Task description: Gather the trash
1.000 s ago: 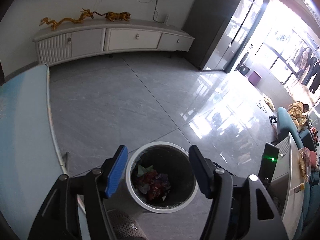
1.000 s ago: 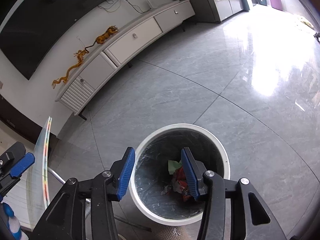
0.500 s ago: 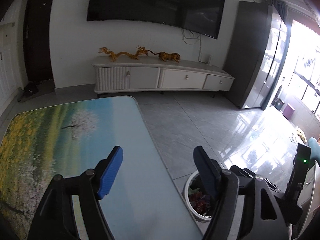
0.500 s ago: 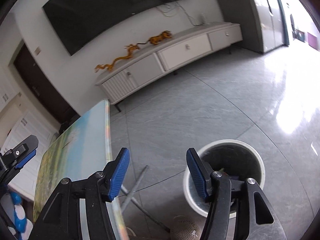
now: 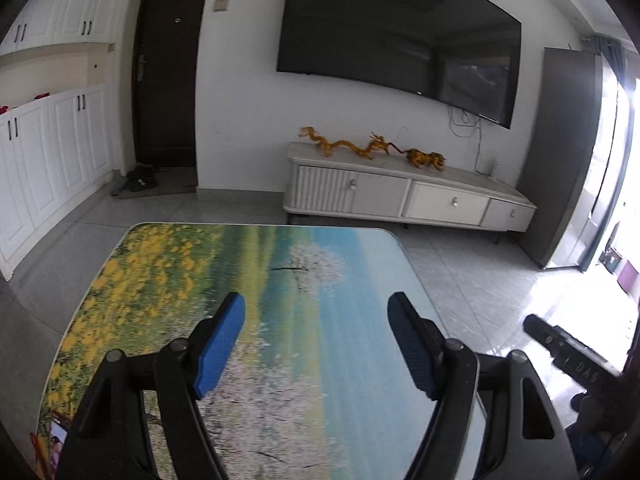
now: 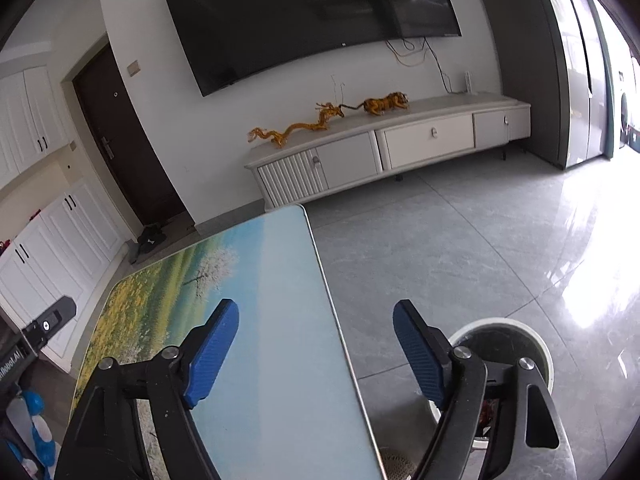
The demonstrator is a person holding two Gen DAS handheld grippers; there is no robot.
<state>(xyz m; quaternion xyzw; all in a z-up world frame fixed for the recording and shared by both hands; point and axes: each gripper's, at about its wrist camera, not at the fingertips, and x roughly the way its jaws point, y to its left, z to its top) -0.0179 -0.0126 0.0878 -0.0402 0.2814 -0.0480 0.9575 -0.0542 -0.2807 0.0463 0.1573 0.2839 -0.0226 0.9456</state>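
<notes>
Both pairs of blue-padded fingers stand wide with nothing between them. On the left gripper (image 5: pixel 316 344) the fingers (image 5: pixel 218 344) hang spread over the tabletop (image 5: pixel 168 264), whose surface bears a printed landscape of yellow flowers, a white tree and blue sky. On the right gripper (image 6: pixel 316 354) the fingers (image 6: pixel 212 354) are opening, one of them over the tabletop's blue part (image 6: pixel 276 320), the other over the grey tiled floor (image 6: pixel 440 248) past its edge. Just behind that second finger stands the white-rimmed trash bin (image 6: pixel 532 344) on the floor, close beside the tabletop; a little red trash (image 6: pixel 486 410) shows inside it between the gripper's black struts. At the far wall a pale low cabinet (image 6: pixel 400 140) carries golden dragon and tiger figures (image 6: pixel 324 118) beneath a dark wall-mounted television (image 6: pixel 304 12). A dark door (image 5: pixel 168 64) and white cupboards (image 5: pixel 44 152) lie to the left.
</notes>
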